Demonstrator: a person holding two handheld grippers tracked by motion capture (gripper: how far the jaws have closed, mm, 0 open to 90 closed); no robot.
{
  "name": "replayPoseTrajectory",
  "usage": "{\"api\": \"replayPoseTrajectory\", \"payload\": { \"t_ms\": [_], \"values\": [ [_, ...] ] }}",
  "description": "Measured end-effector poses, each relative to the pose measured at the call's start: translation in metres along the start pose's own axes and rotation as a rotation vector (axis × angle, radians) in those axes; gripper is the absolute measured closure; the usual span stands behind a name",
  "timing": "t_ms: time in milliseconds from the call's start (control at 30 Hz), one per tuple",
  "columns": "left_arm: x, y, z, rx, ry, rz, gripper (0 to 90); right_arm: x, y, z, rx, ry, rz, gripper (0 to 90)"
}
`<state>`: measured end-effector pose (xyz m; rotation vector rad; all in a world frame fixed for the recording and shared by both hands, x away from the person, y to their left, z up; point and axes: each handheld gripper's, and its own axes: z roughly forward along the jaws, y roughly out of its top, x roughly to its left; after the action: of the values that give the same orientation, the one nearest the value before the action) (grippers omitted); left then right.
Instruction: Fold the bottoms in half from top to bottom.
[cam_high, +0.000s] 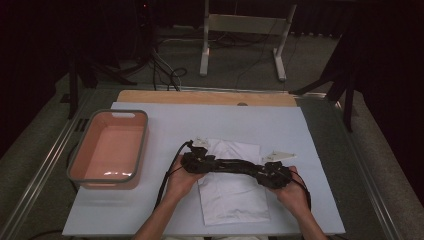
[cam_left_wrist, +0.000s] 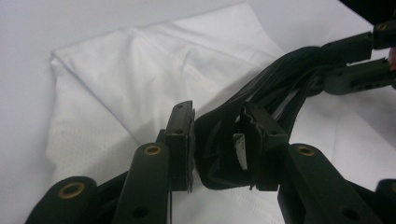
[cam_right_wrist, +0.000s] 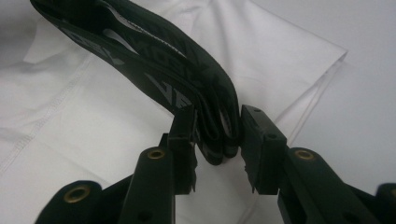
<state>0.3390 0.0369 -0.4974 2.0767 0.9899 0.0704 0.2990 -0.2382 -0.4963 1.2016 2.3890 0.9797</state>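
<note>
A black folded strap (cam_high: 235, 164) runs left to right above a folded white cloth (cam_high: 232, 197) at the table's front middle. My left gripper (cam_high: 215, 163) has one end of it; in the left gripper view the jaws (cam_left_wrist: 217, 119) press on the bunched strap (cam_left_wrist: 280, 70), with the cloth (cam_left_wrist: 135, 70) beneath. My right gripper (cam_high: 257, 170) is at the other end. In the right gripper view the layered strap end (cam_right_wrist: 140, 51) sits between the jaws (cam_right_wrist: 218, 123), touching one pad with a thin slit at the other, over the cloth (cam_right_wrist: 289, 60). The right gripper (cam_left_wrist: 364, 60) also shows farther off.
An empty pink bin (cam_high: 142, 145) with a grey rim stands at the table's left. A white board (cam_high: 200, 117) covers the tabletop, with a wooden strip (cam_high: 200, 97) along its far edge. Cables and a metal stand's legs (cam_high: 240, 45) lie on the floor beyond.
</note>
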Motion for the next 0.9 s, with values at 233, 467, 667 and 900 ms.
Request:
{"api": "replayPoseTrajectory", "payload": {
  "t_ms": [233,467,667,900],
  "values": [
    [-0.003,-0.006,-0.001,0.003,0.009,0.012,77.4,0.002,0.000,0.000,0.003,-0.002,-0.011,67.3],
    [-0.009,-0.010,-0.004,-0.017,0.007,0.024,86.9,0.006,0.000,-0.002,-0.002,-0.004,-0.051,78.7],
    [-0.016,-0.013,-0.010,-0.031,-0.018,0.031,87.3,0.007,-0.003,-0.008,-0.018,-0.005,-0.066,78.9],
    [-0.029,-0.019,-0.016,-0.047,-0.043,0.054,87.3,0.008,-0.008,-0.018,-0.041,0.002,-0.078,78.6]
  ]
}}
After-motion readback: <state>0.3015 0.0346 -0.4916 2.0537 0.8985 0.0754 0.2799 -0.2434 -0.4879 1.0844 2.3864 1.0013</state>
